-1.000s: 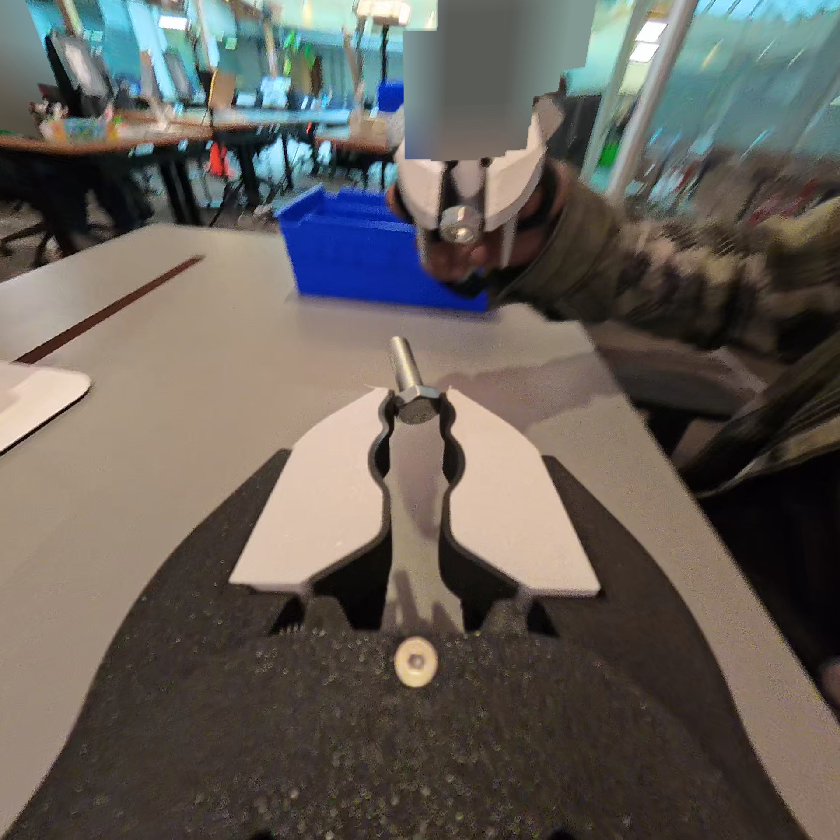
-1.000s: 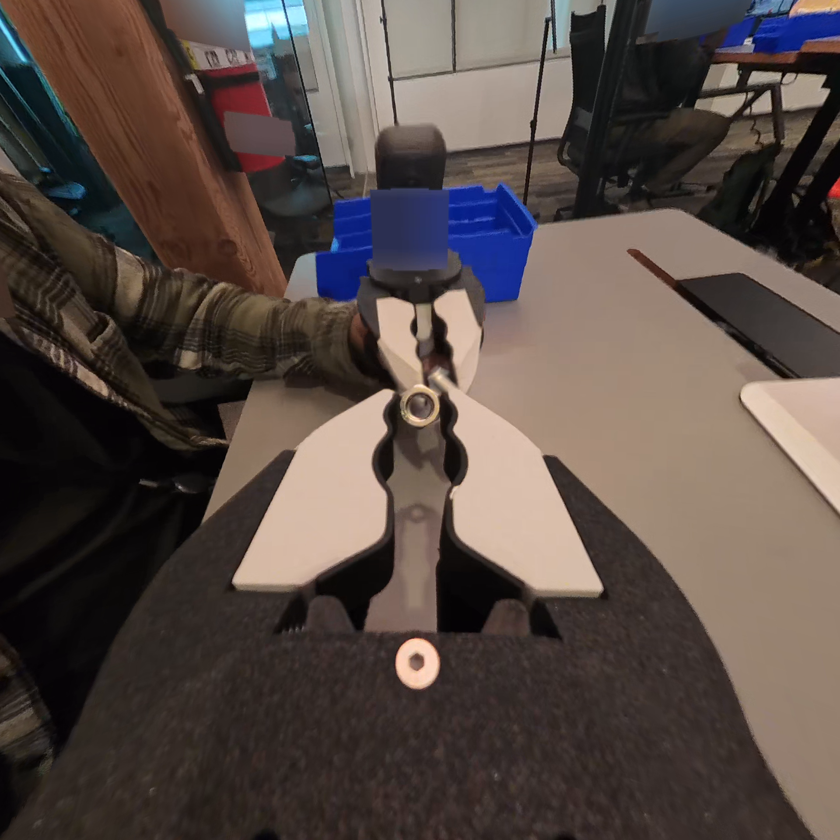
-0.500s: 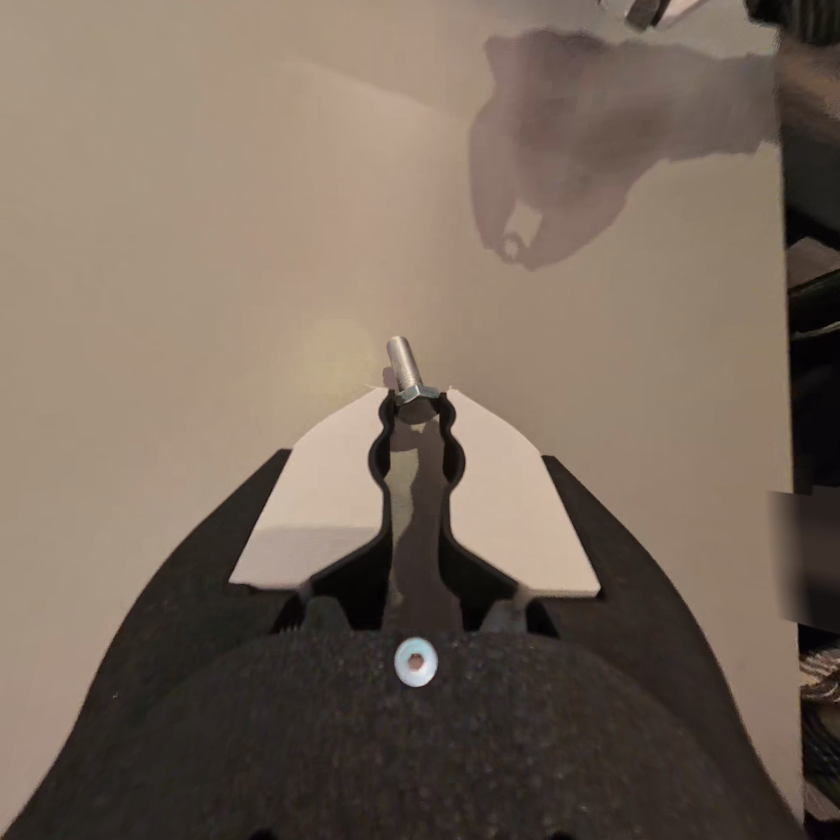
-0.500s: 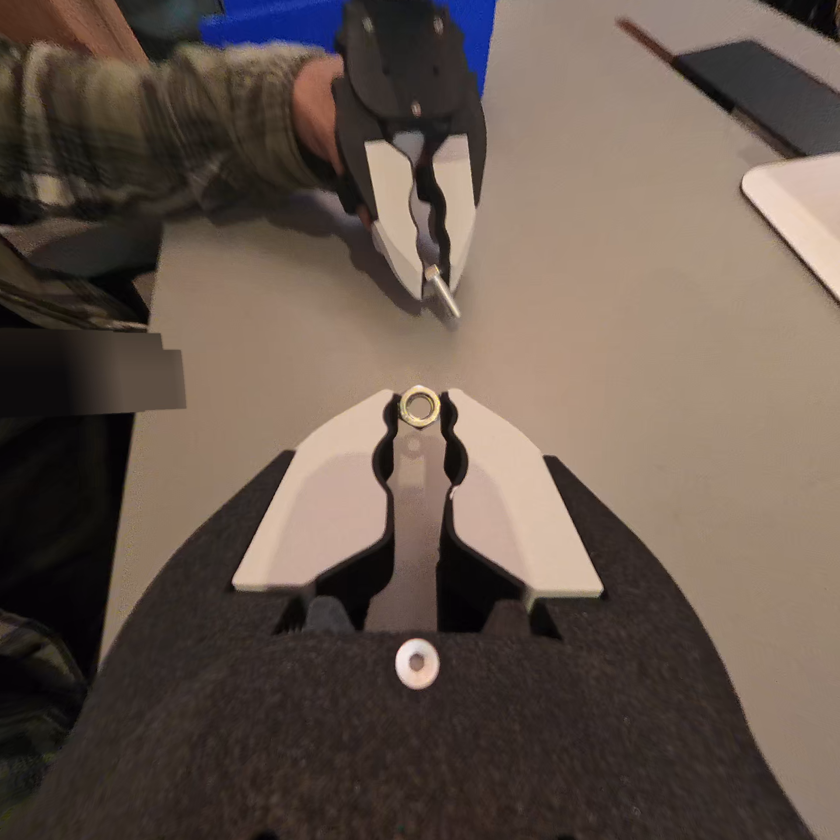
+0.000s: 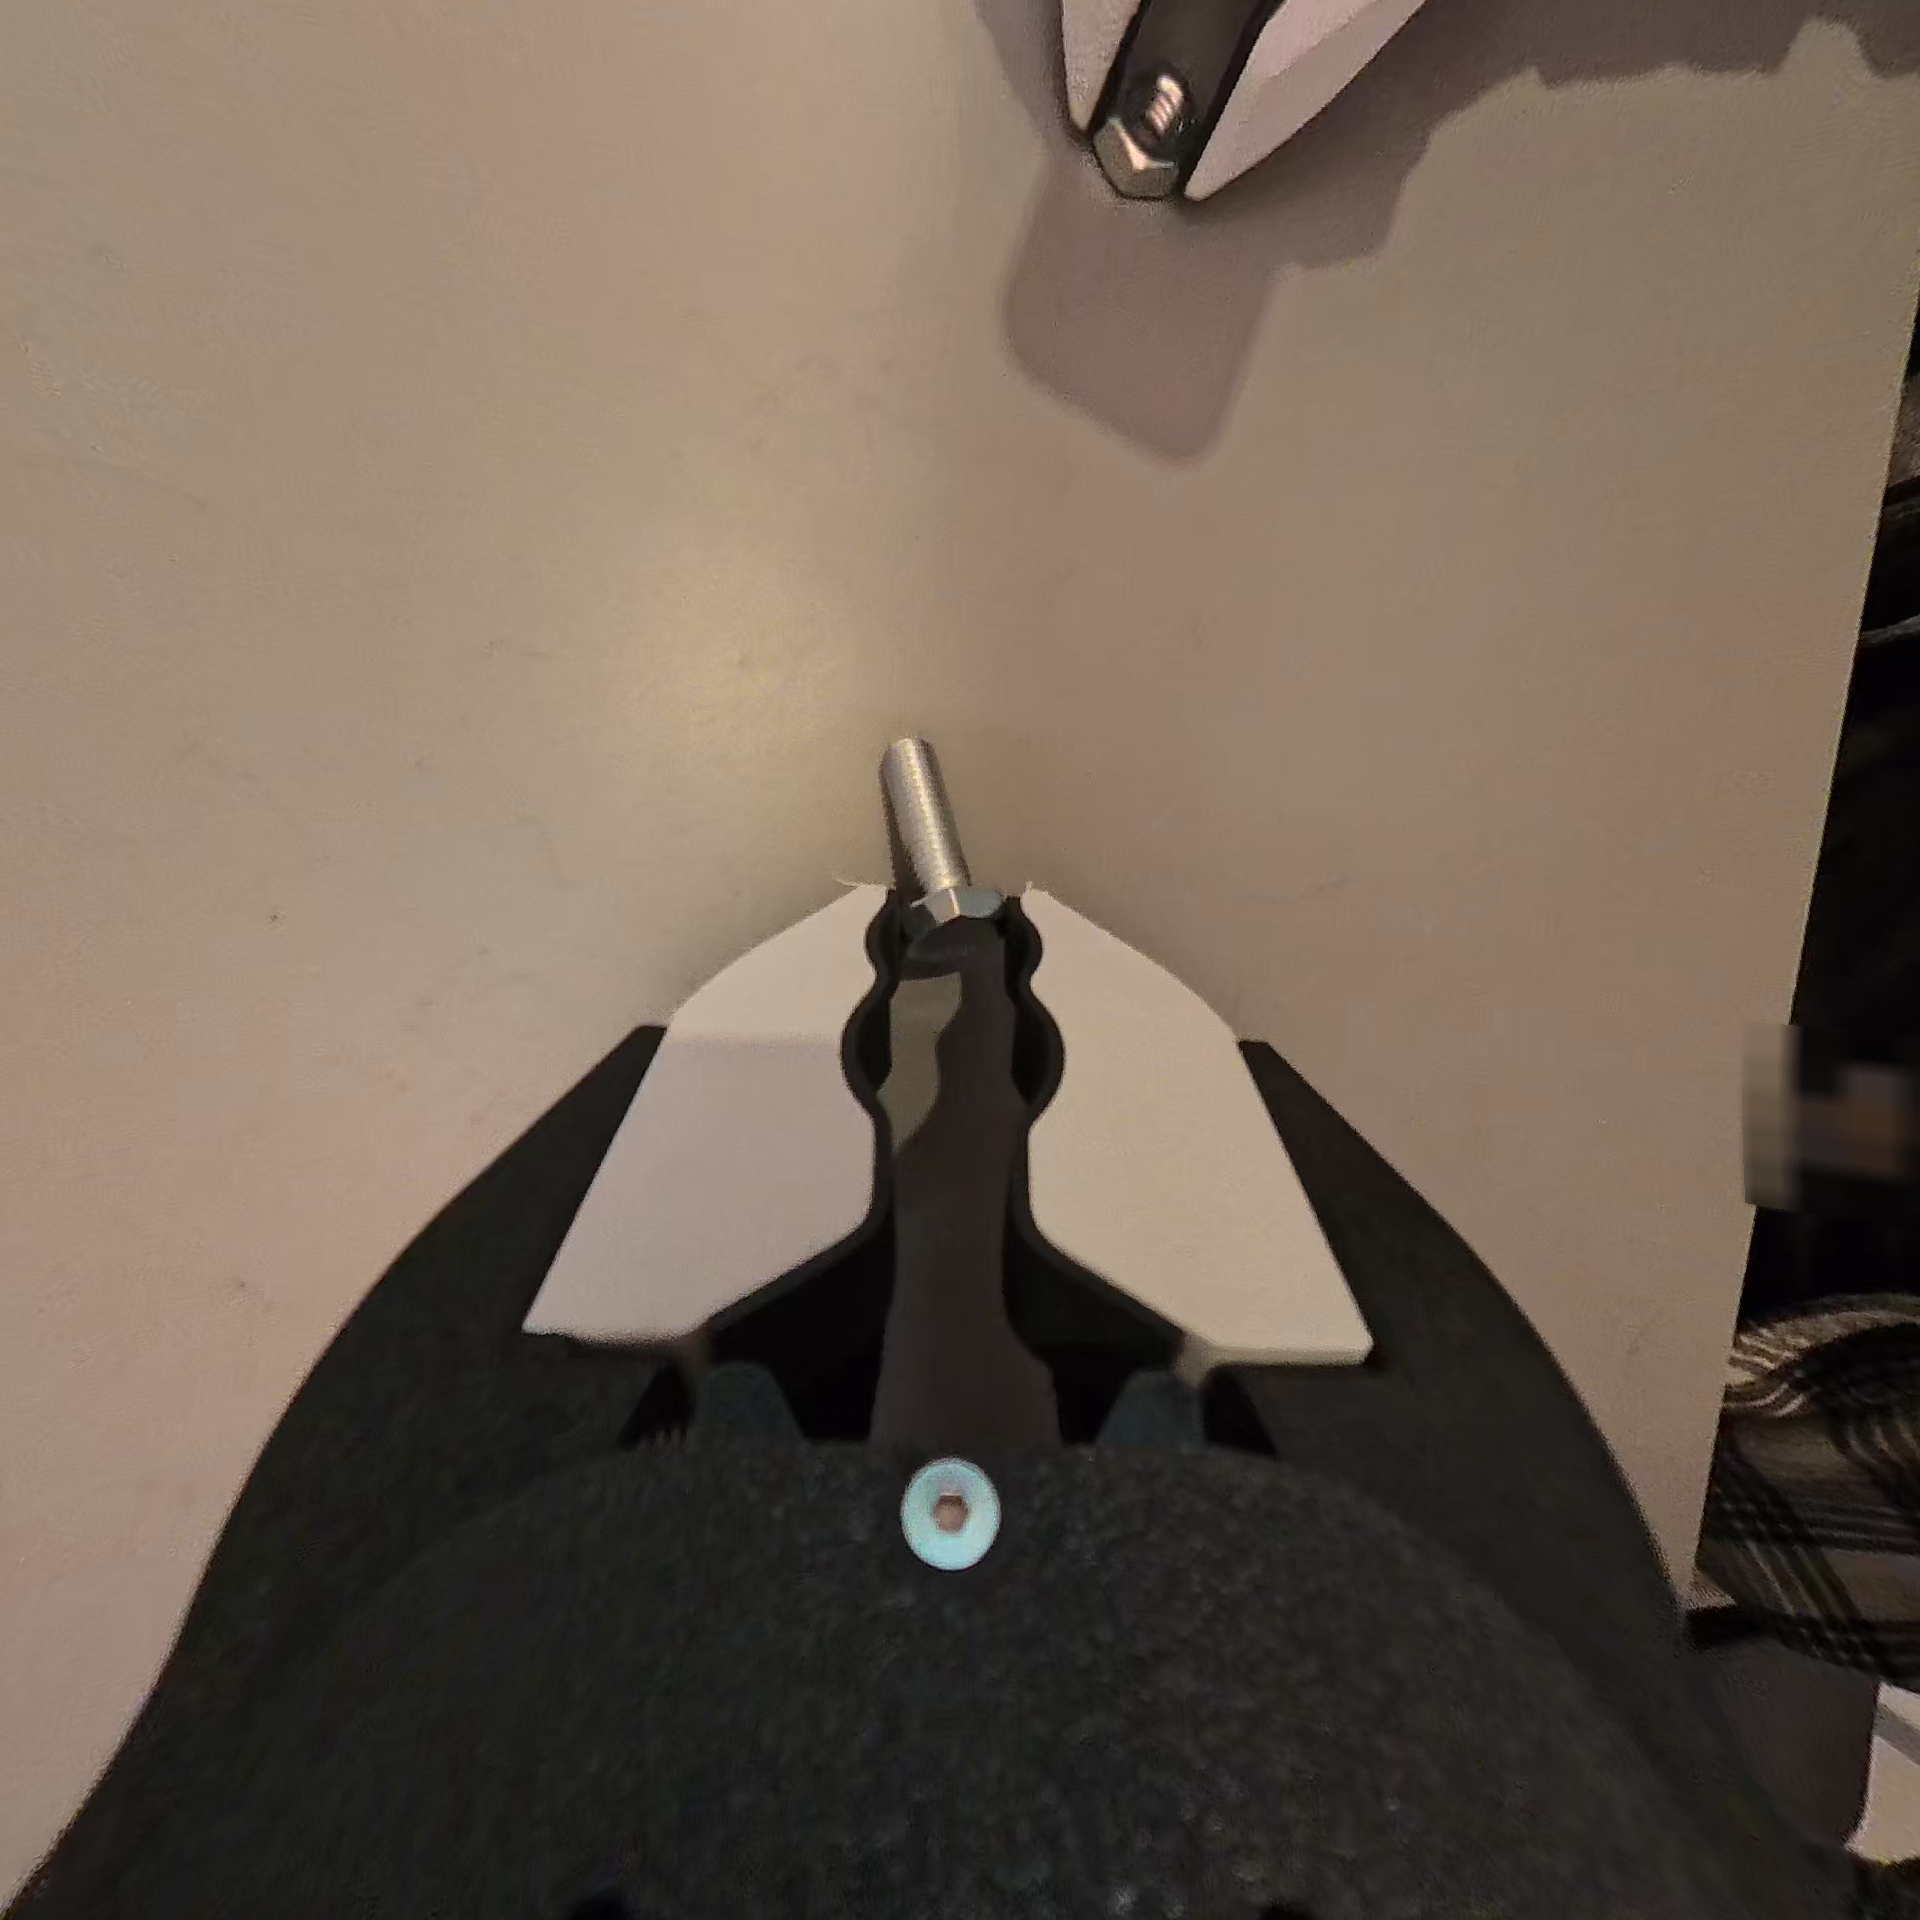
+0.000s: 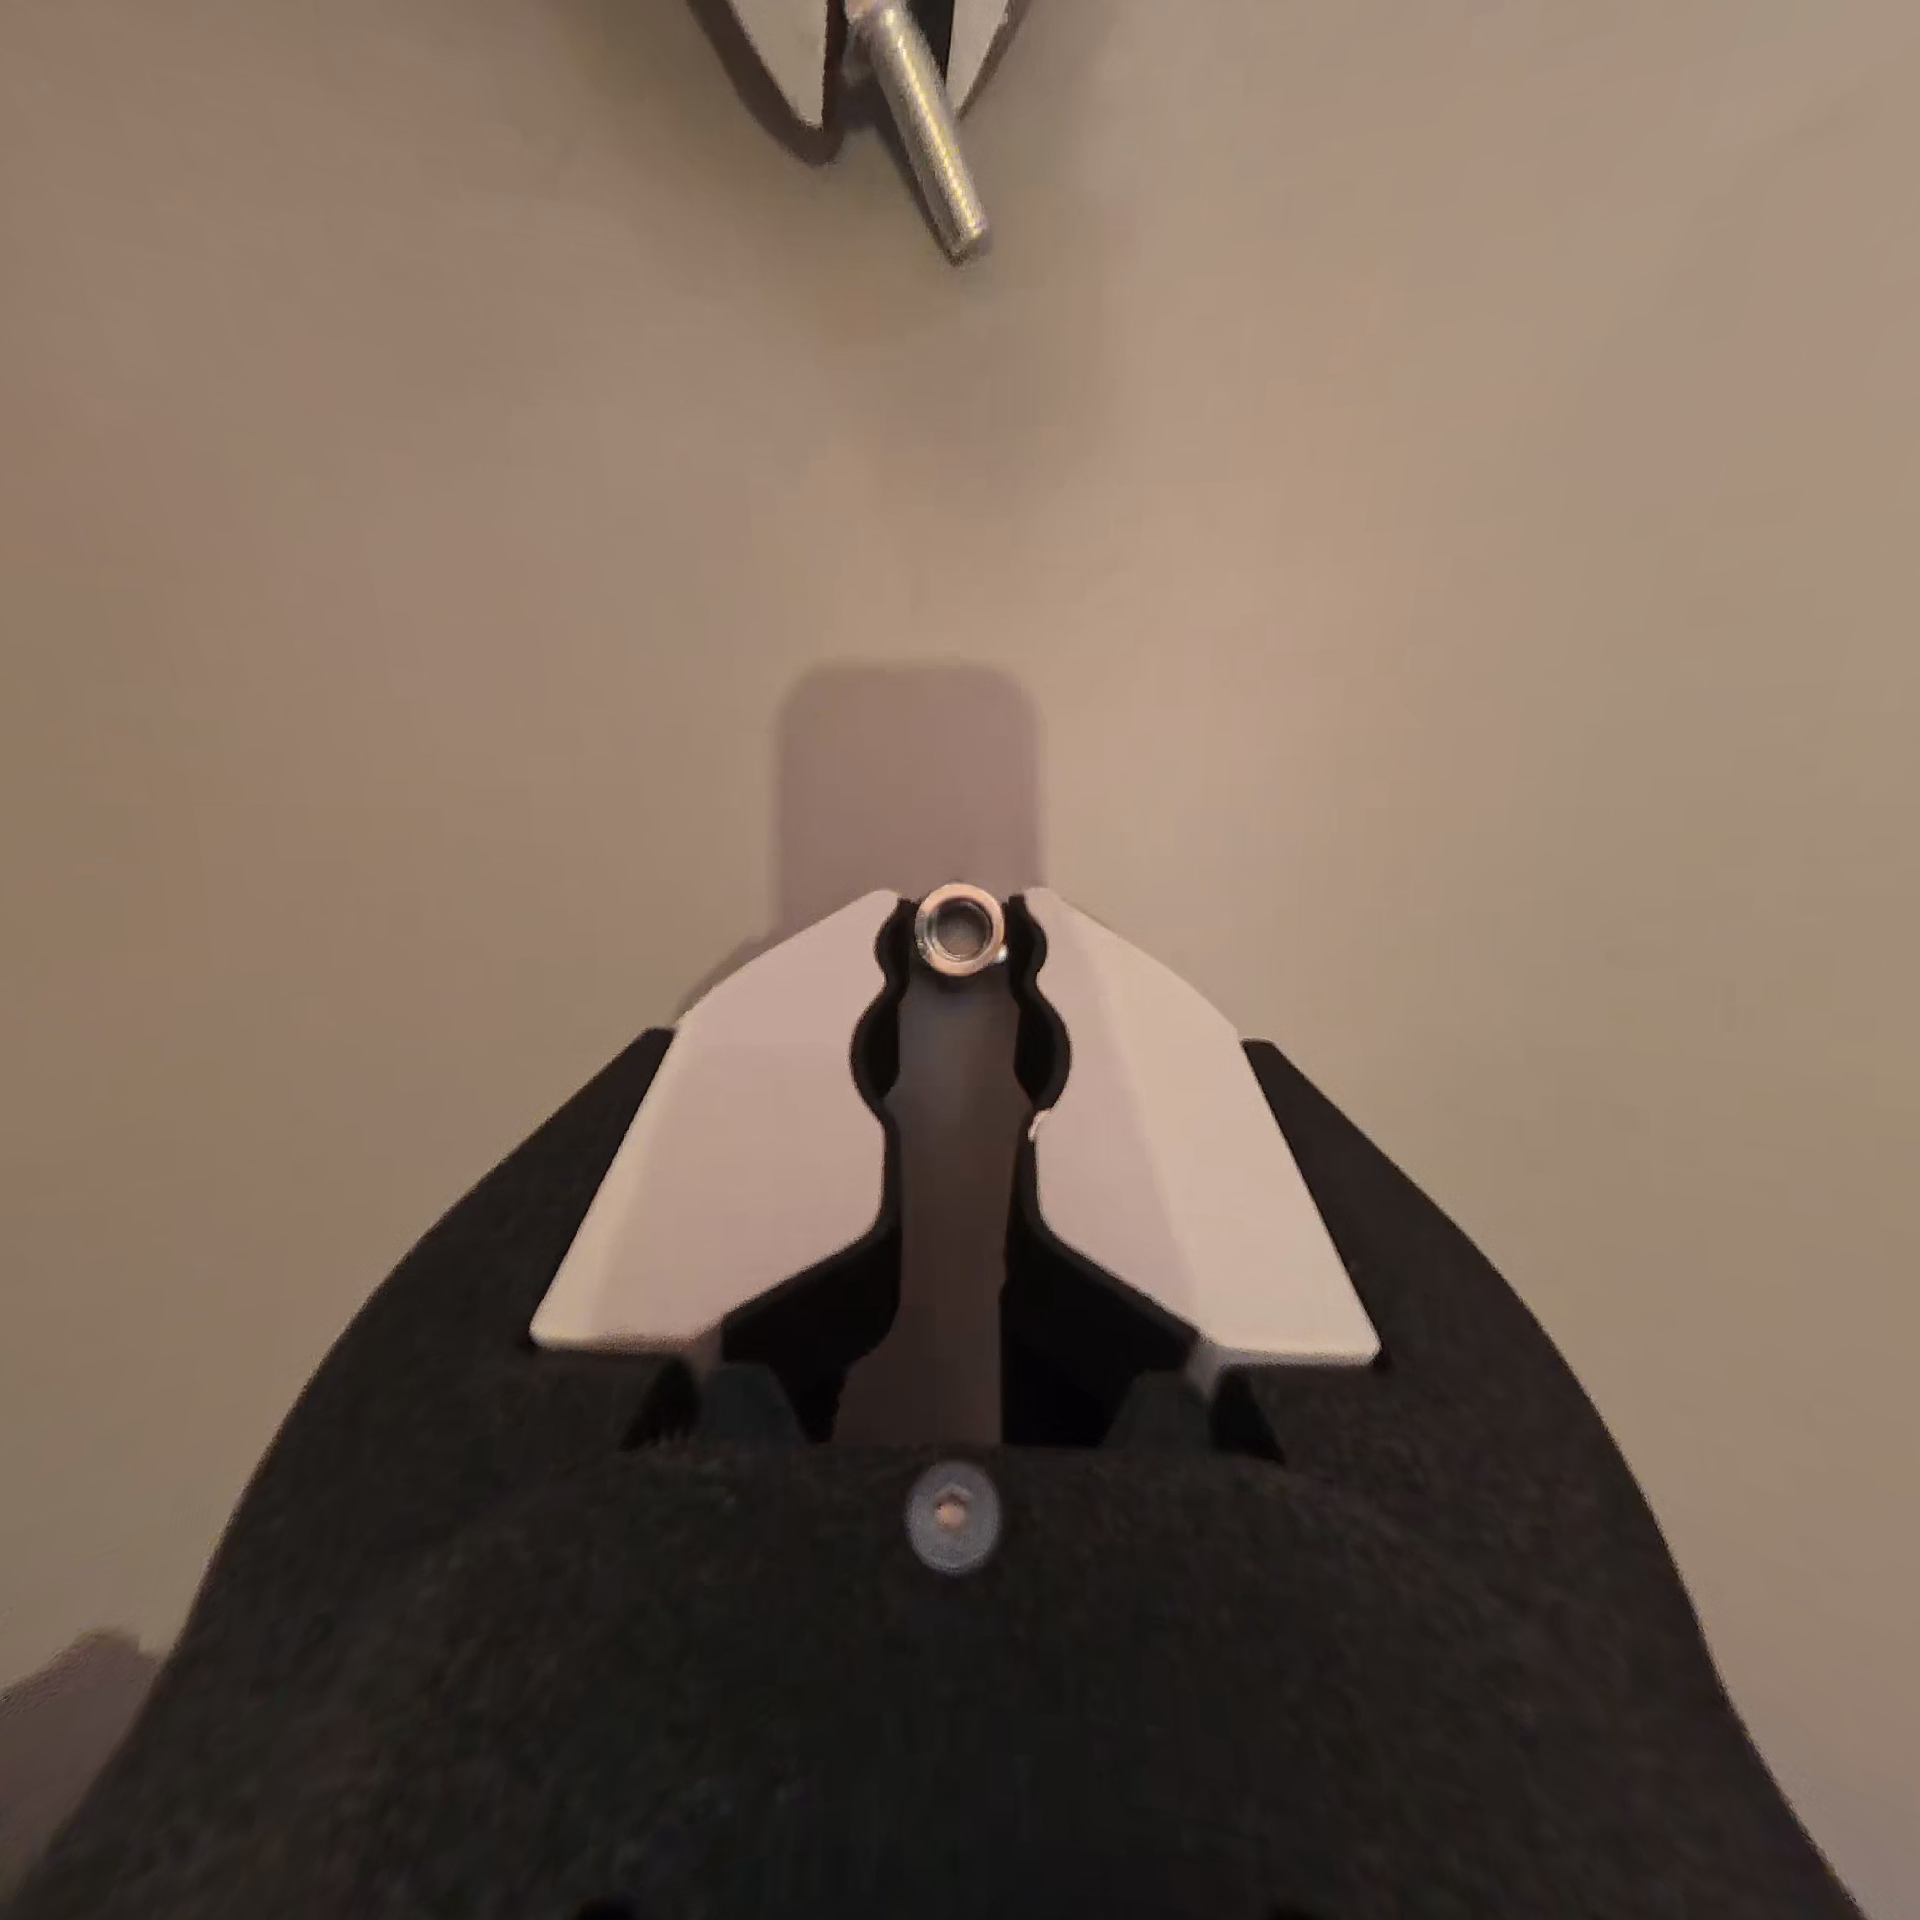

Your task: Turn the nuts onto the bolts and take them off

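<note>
The bolt [image 5: 925, 831] sits in your left gripper [image 5: 951, 914], clamped by its hex head between the fingertips, its threaded shank running forward and a shade leftward out past the tips over the bare table [image 5: 416, 520]; the free thread end is the far end, pointing away from your left hand. The nut [image 6: 958, 928] is pinched across its flats at the very tips of your right gripper [image 6: 958, 920], its bore open toward the camera, so the hole's axis lies roughly along that gripper's own fingers. In the left wrist view the nut [image 5: 1143, 145] shows ahead and to the right, well apart from the bolt's tip; in the right wrist view the bolt [image 6: 920, 135] shows ahead and slightly left, its shank slanting down and to the right, so it does not point straight back at the nut's bore. That is the relation your next move turns on, as I judge it; the two axes are not yet in line, and neither hand is plainly the nearer, since each part is held out in front of the other. You would need to swing one gripper until shank and bore share one line, then close the gap; start the thread crooked and the nut will likely bind or cross-thread. Both parts hang just above the table, though I cannot tell whether either touches it.
</note>
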The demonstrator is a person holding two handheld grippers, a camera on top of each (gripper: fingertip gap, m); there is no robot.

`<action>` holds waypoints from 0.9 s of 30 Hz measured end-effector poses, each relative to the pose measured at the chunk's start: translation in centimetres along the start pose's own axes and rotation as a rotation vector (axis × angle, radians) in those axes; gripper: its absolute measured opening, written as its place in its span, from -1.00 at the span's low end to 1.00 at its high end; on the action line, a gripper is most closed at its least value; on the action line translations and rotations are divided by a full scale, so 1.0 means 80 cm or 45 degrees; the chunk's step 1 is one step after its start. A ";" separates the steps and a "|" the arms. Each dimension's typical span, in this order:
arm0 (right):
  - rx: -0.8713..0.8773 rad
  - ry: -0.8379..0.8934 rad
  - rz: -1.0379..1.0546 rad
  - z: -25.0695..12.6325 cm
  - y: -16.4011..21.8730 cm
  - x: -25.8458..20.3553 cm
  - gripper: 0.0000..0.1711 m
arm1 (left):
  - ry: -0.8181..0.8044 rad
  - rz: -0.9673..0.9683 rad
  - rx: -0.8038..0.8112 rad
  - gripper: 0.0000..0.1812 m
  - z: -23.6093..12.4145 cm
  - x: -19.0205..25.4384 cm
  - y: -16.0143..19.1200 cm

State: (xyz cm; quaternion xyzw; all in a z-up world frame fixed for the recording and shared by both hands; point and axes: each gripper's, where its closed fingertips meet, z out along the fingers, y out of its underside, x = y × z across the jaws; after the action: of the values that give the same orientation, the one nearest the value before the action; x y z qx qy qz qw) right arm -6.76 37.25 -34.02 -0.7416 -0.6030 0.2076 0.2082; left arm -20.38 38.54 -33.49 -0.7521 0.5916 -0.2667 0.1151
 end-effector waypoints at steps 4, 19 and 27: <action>0.021 -0.005 -0.024 0.002 -0.001 -0.002 -0.76 | -0.003 -0.012 -0.068 -0.79 -0.004 0.000 0.007; 0.091 0.002 -0.050 -0.005 -0.004 -0.007 -0.55 | -0.052 -0.126 -0.365 -0.80 -0.015 -0.005 0.025; 0.147 0.015 -0.052 -0.018 -0.007 -0.011 -0.54 | -0.088 -0.163 -0.456 -0.77 -0.017 -0.007 0.027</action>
State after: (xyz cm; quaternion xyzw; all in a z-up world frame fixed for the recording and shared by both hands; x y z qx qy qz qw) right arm -6.53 36.44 -32.47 -0.7172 -0.6036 0.2333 0.2585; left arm -23.02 38.69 -33.58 -0.8053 0.5762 -0.1381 -0.0177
